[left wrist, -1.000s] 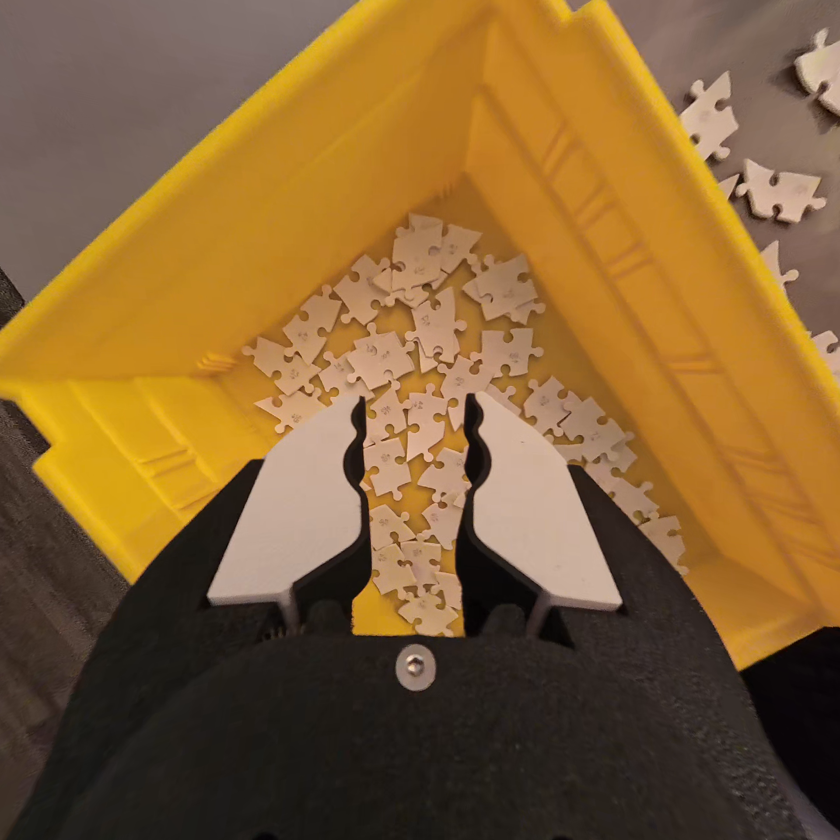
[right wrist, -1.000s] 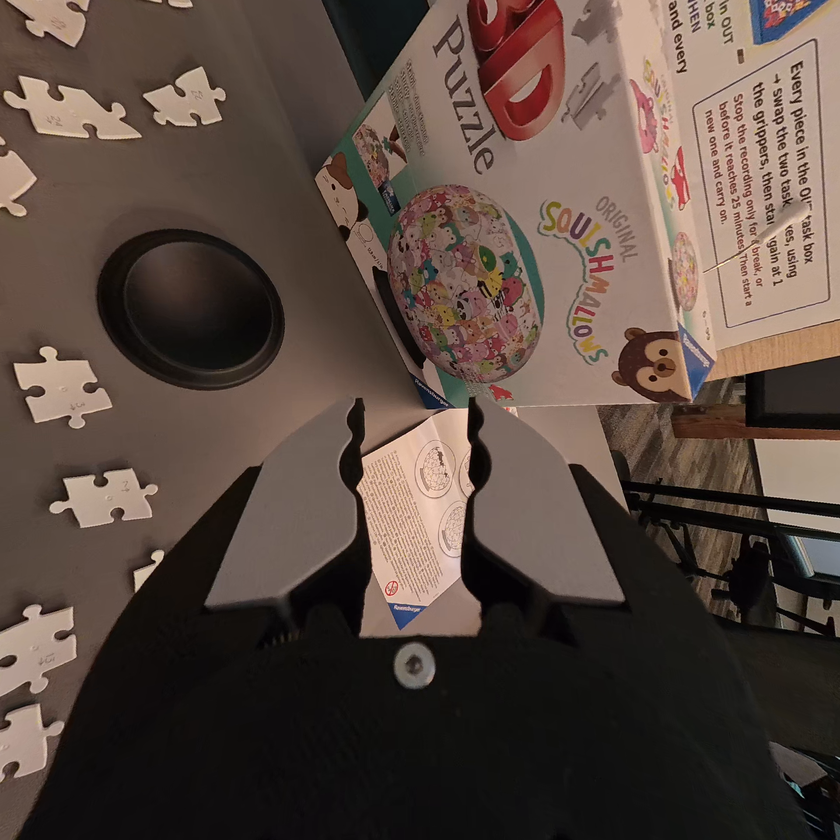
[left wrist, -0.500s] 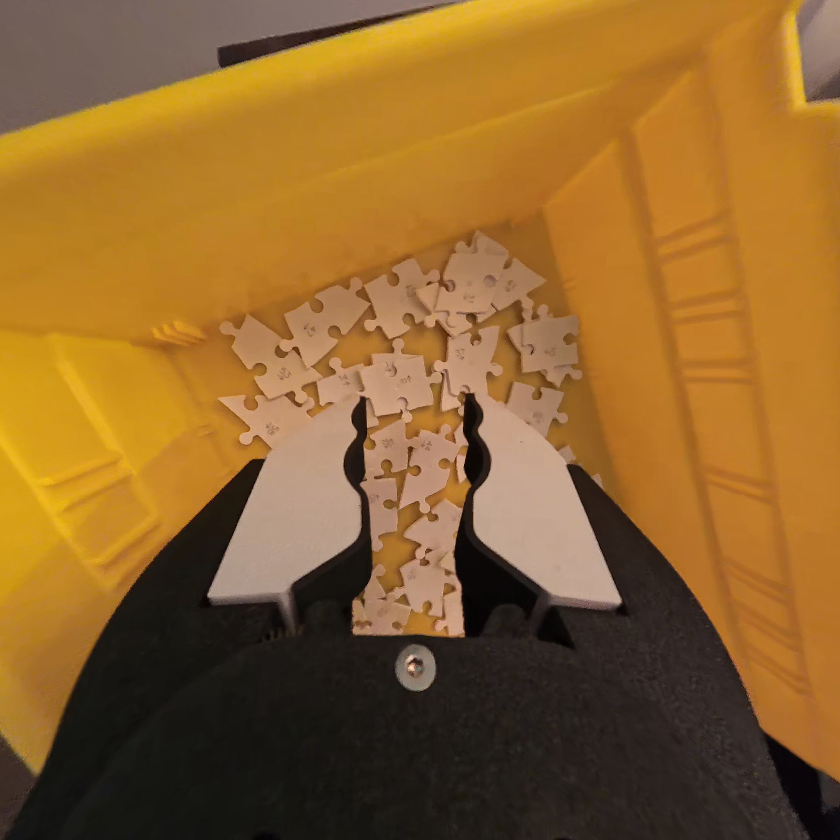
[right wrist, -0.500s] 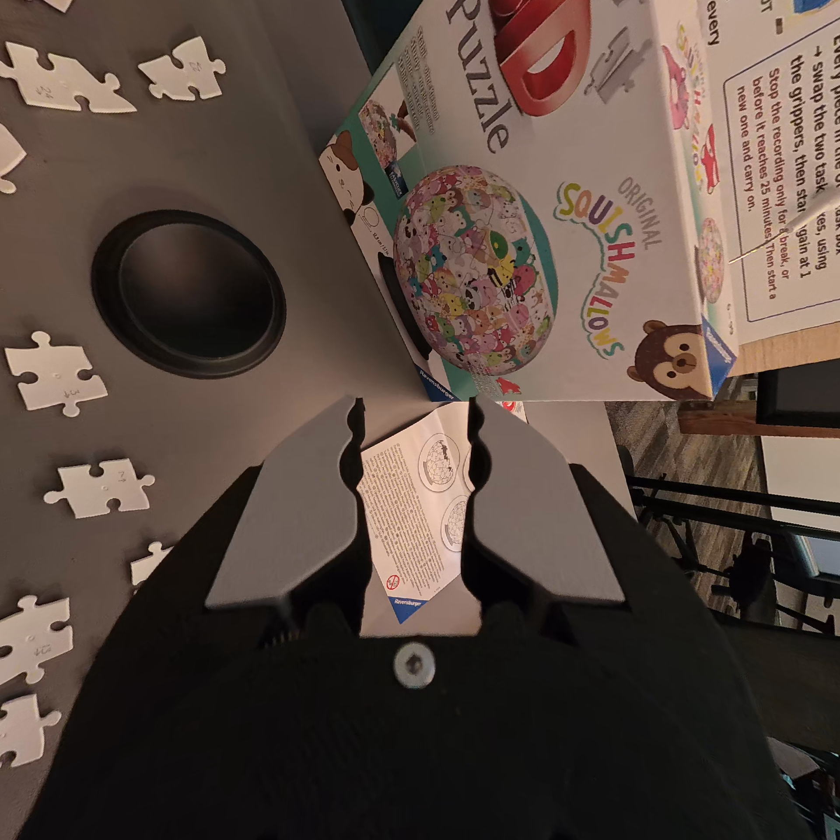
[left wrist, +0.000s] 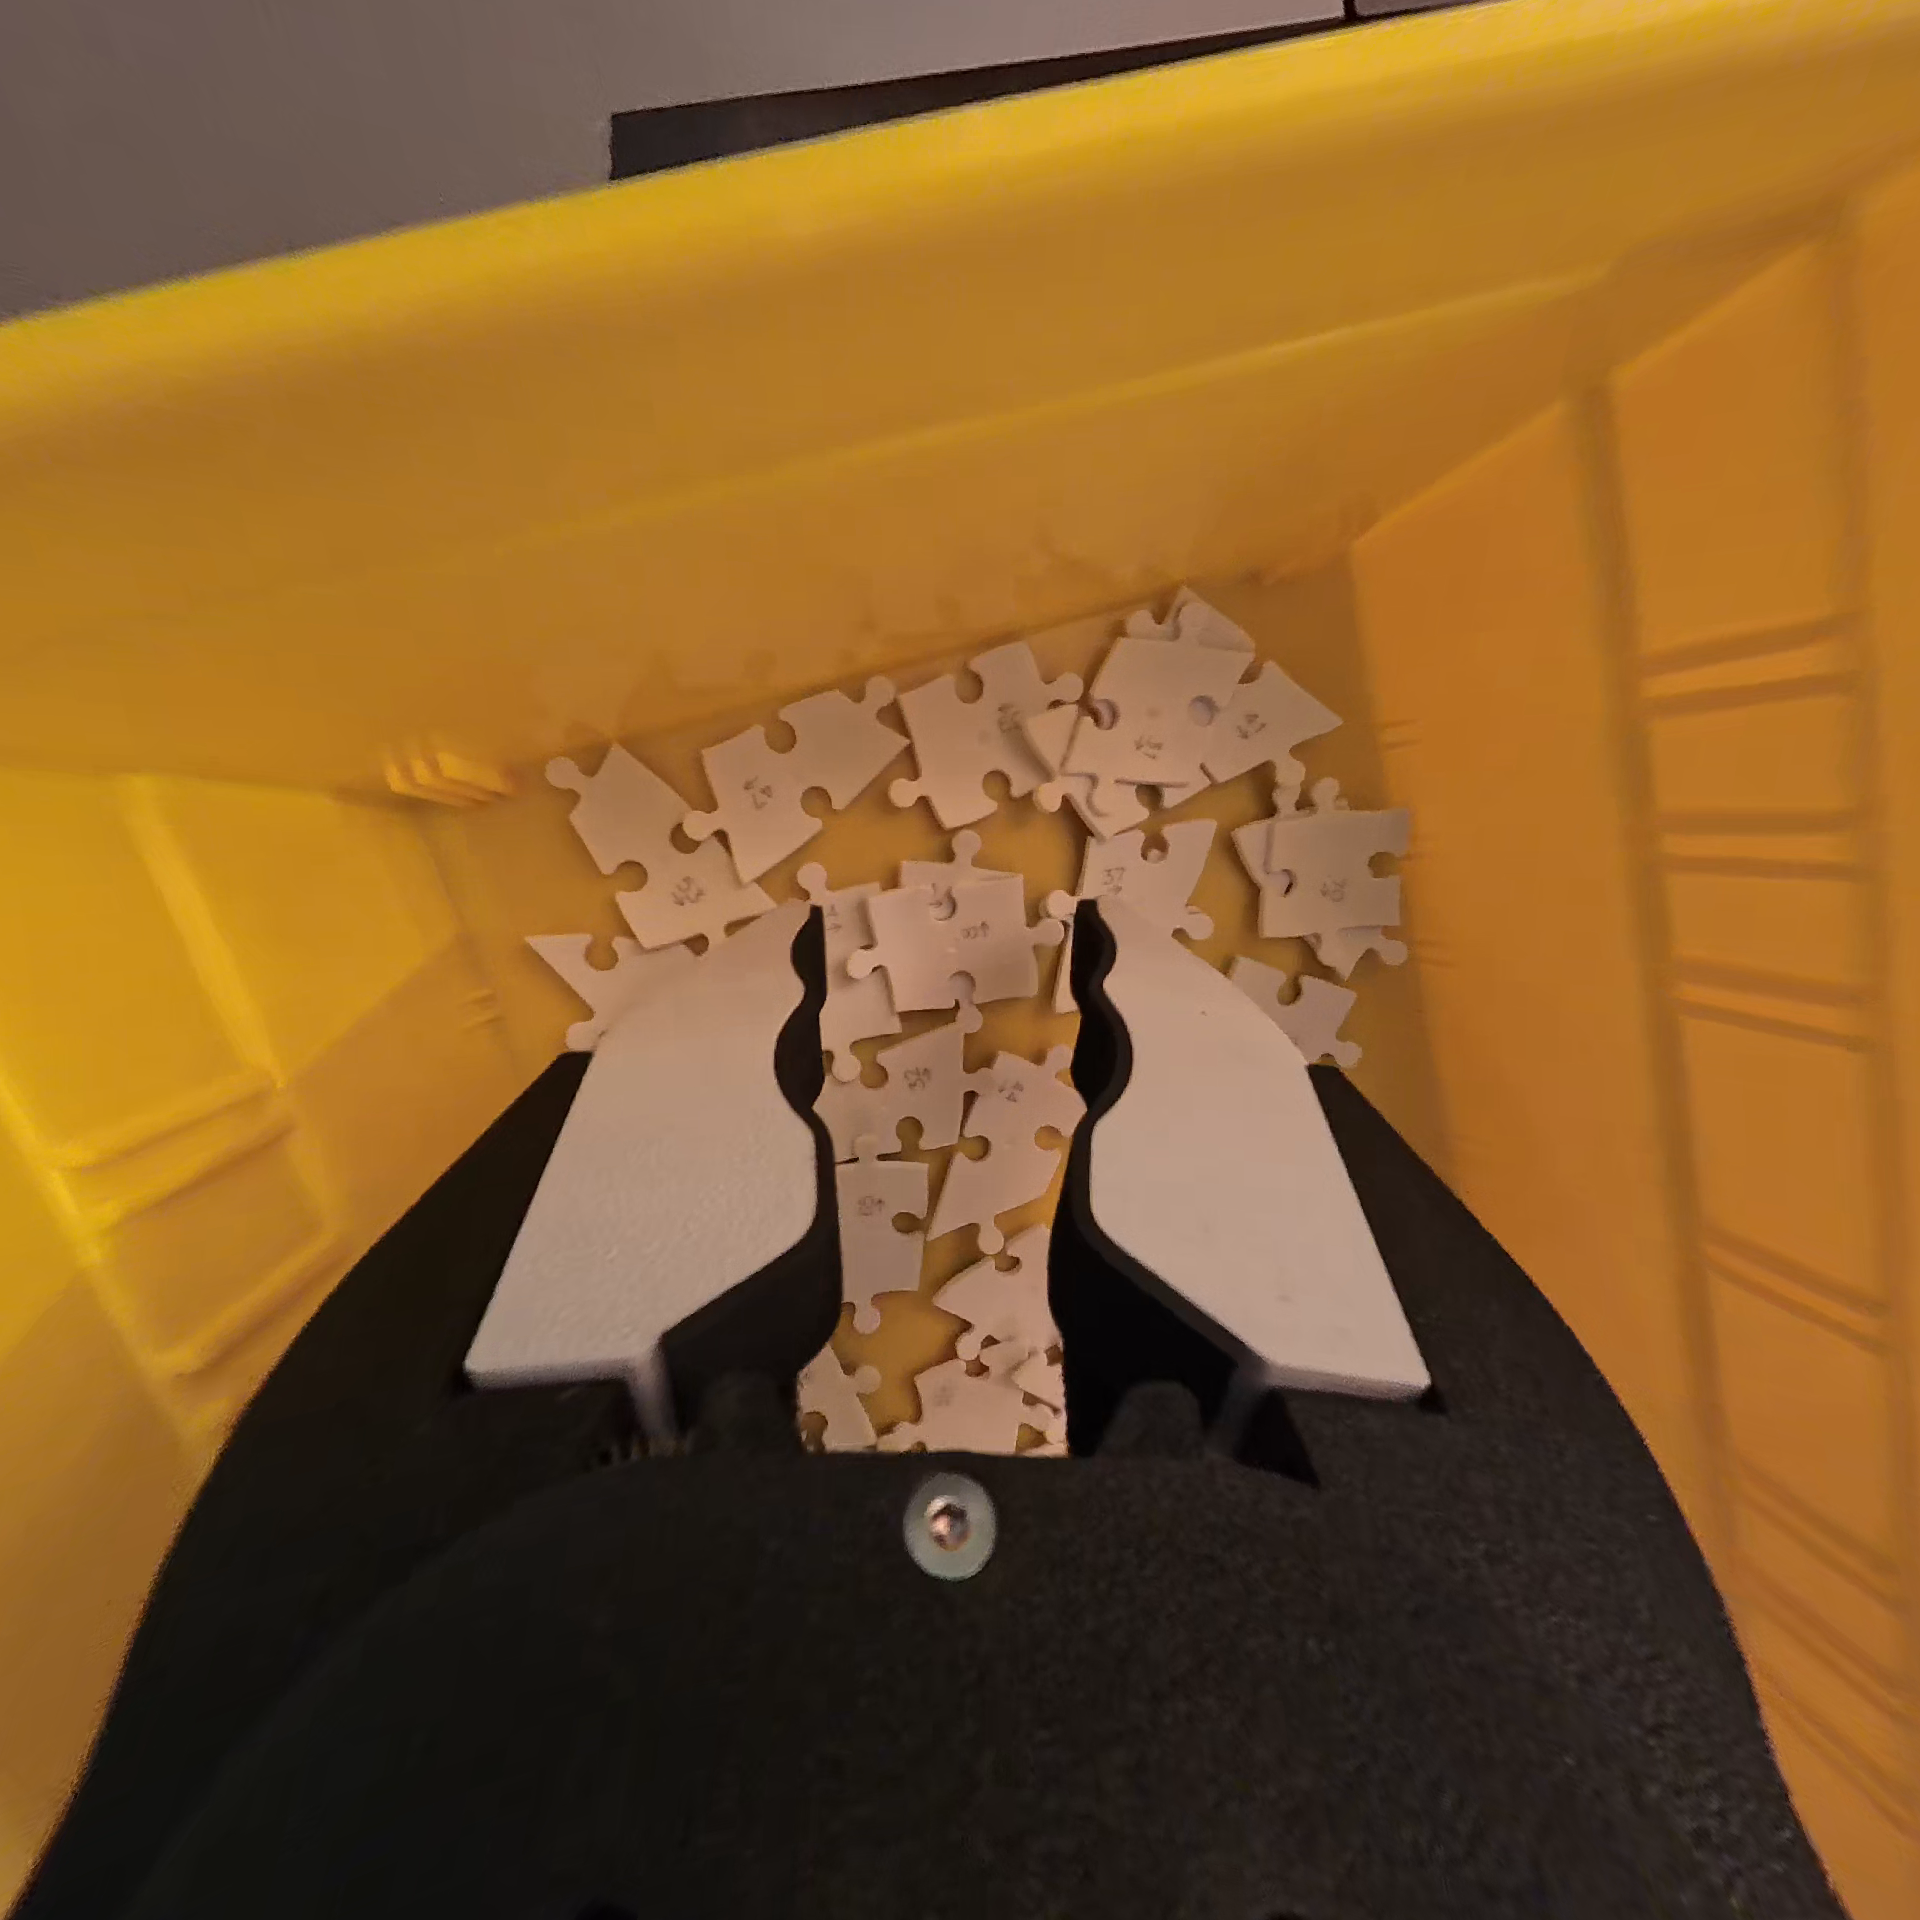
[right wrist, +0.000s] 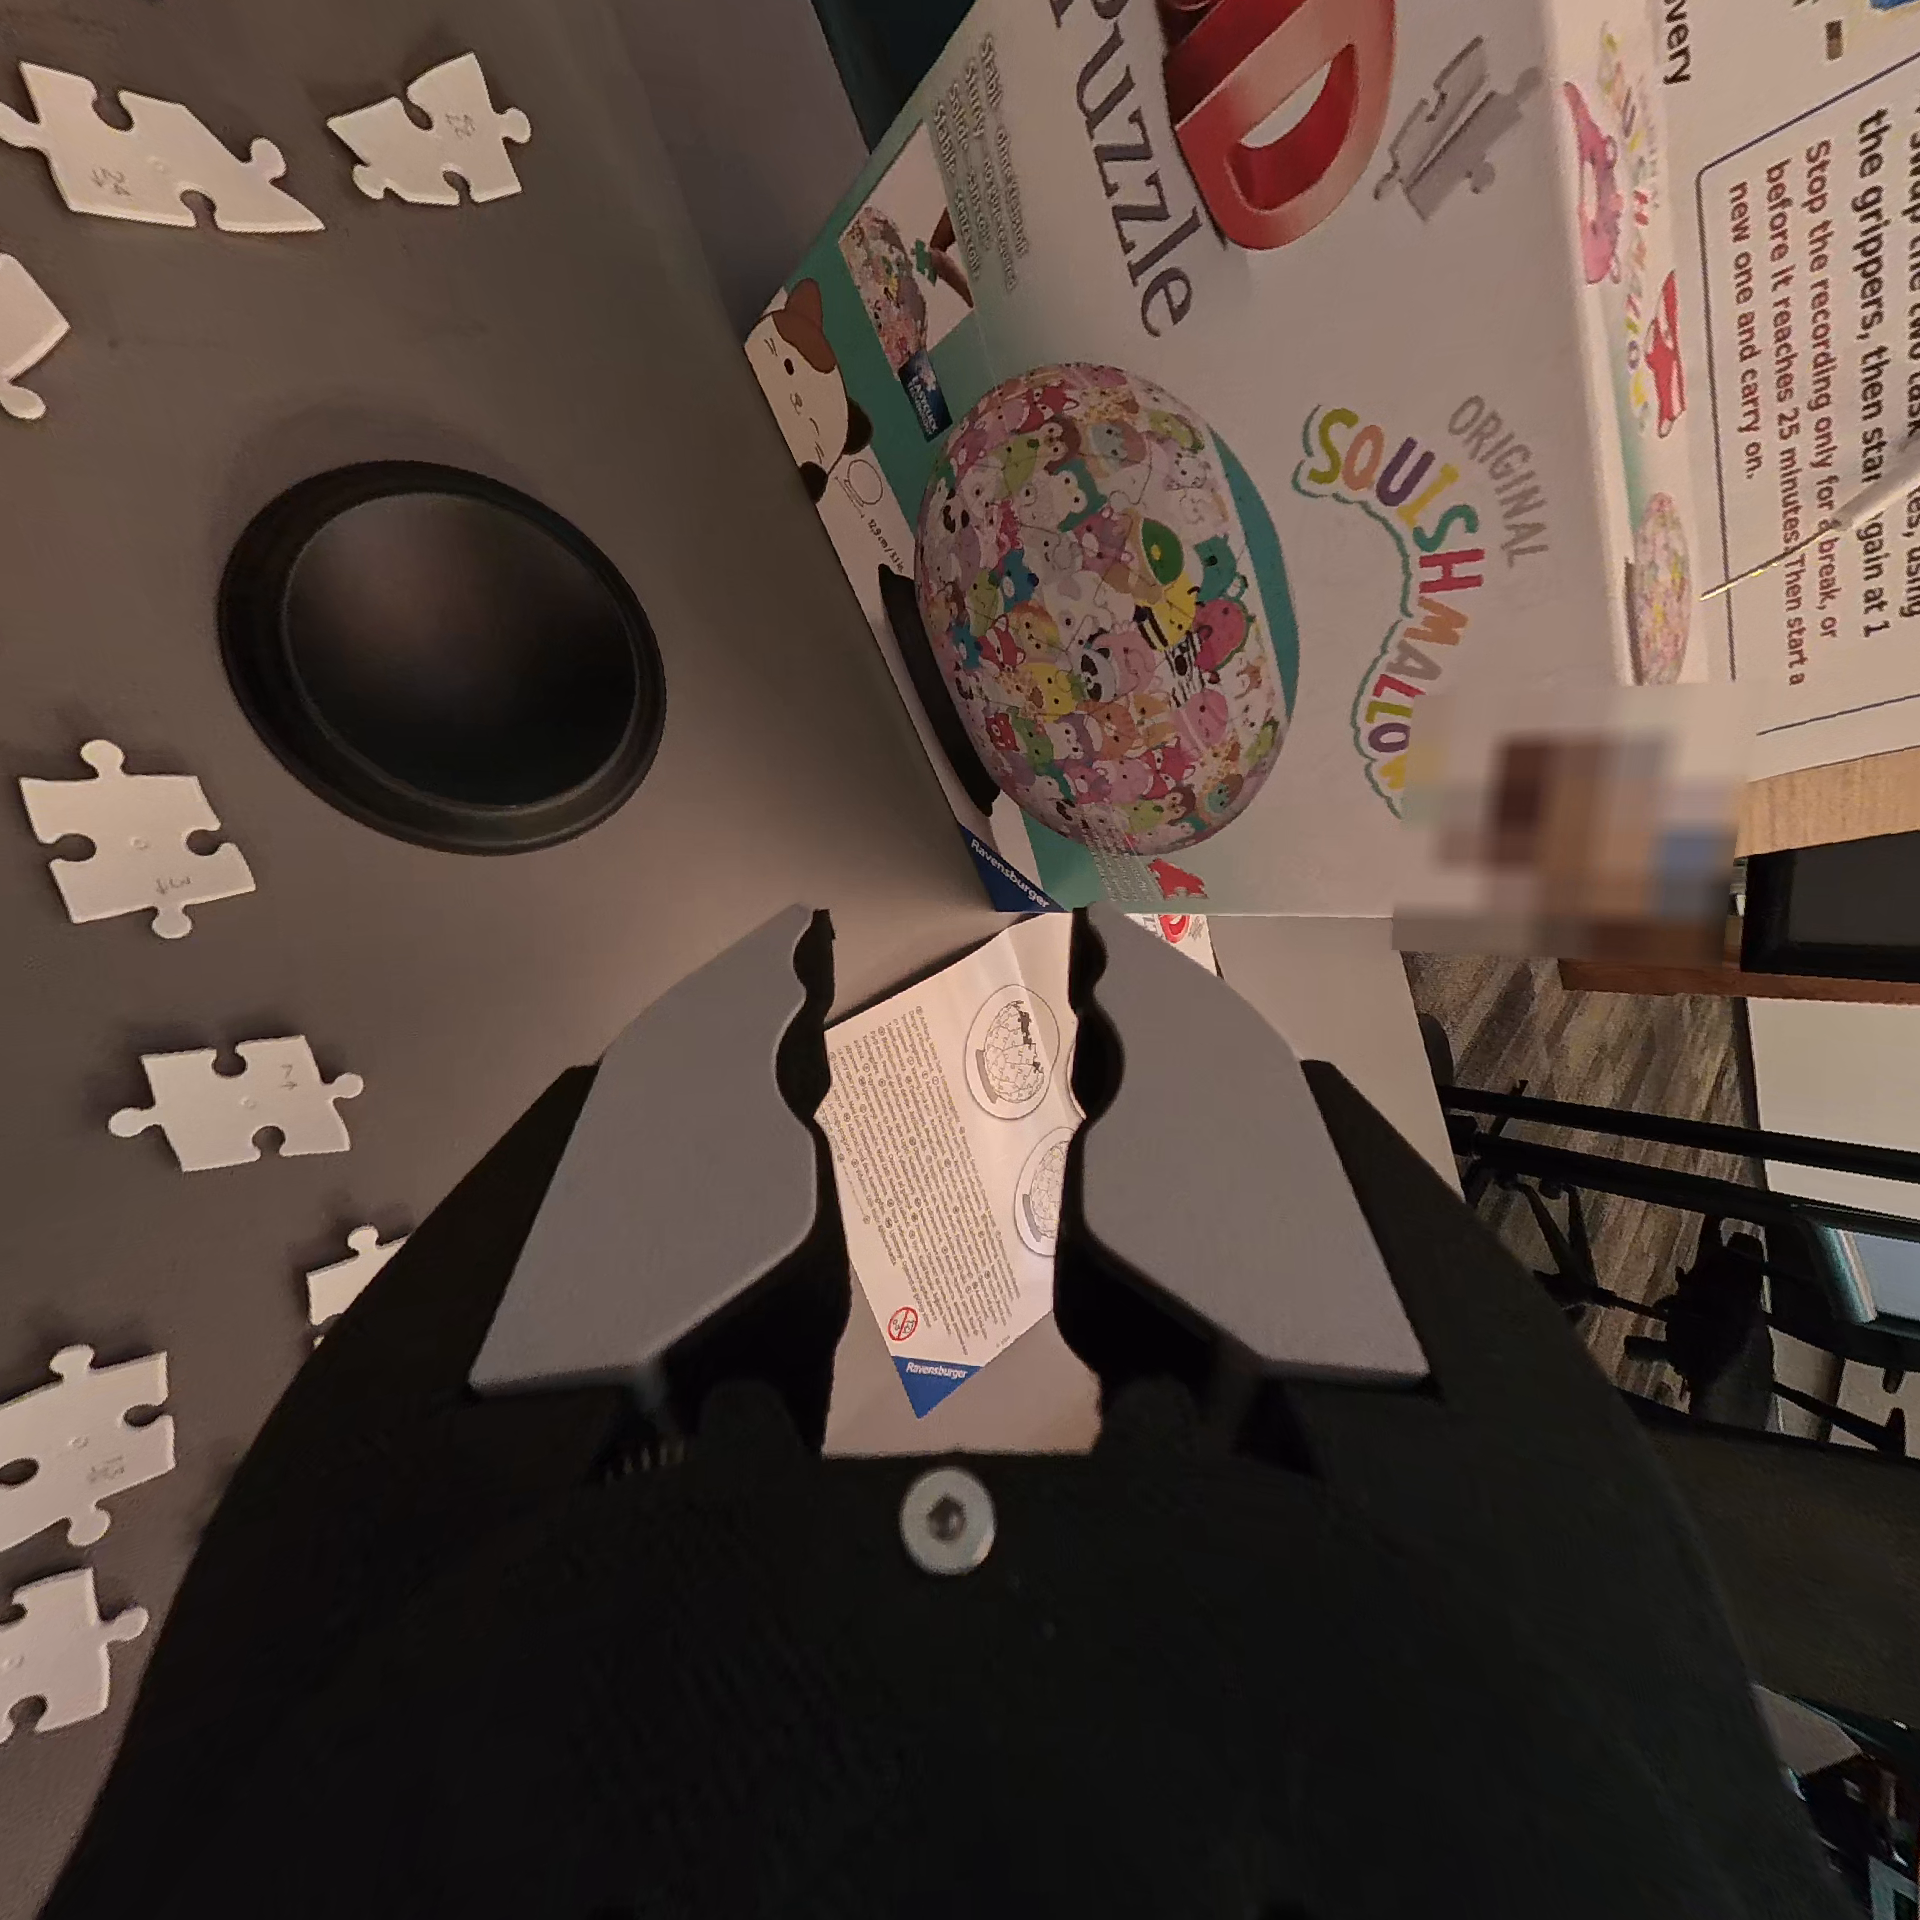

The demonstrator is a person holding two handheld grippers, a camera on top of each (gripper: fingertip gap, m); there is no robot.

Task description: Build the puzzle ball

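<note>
In the left wrist view my left gripper (left wrist: 945, 920) is open and empty, reaching down inside a yellow bin (left wrist: 727, 499). Several pale puzzle pieces (left wrist: 951, 945) lie face down in a heap on the bin floor, right below and between the jaws. In the right wrist view my right gripper (right wrist: 945, 920) is open and empty above a folded instruction sheet (right wrist: 935, 1164) on the grey table (right wrist: 623, 312). A black round stand (right wrist: 442, 655) sits to its upper left. Loose white pieces (right wrist: 140, 836) lie along the left edge.
The puzzle's box (right wrist: 1247, 468) stands just beyond the right gripper, with a printed paper sheet (right wrist: 1829, 364) against it. The table's edge (right wrist: 1423, 1091) and floor with black stands (right wrist: 1662, 1195) are at the right. The bin's ribbed walls (left wrist: 1714, 935) close in around the left gripper. Some 45 cm of space lies between my two pairs of fingers.
The left gripper has moved deeper into the bin and turned, so the pieces look larger and nearer. The right gripper has drifted slightly; both stay open.
</note>
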